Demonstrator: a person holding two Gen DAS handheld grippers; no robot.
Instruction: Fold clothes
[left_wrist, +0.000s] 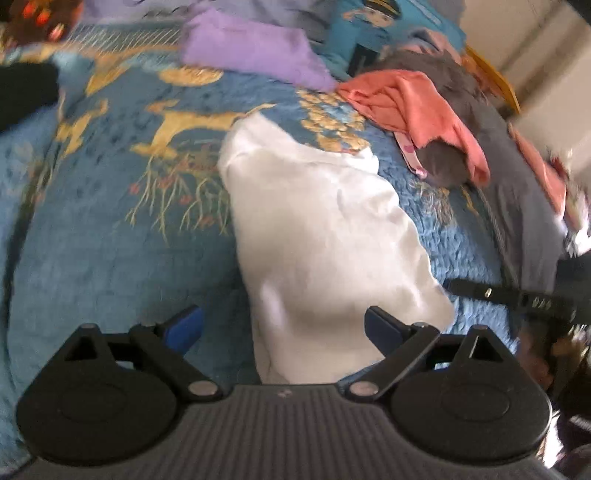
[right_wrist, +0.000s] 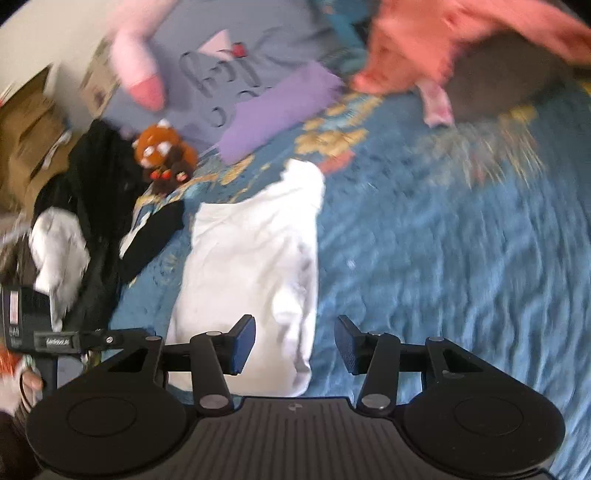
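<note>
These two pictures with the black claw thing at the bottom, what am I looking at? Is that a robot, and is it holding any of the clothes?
No robot here: a person carries a hand-held two-finger gripper in each hand, and each has a wide-angle camera looking out along its fingers. One picture comes from the left gripper, the other from the right gripper. Both look down on a bed with a blue patterned quilt. On it lies a white garment, partly folded into a long strip. Further off are a folded purple cloth, a heap of orange and grey clothes, dark clothes and a small plush toy. Both grippers stand open just above the white garment; neither holds anything.
</note>
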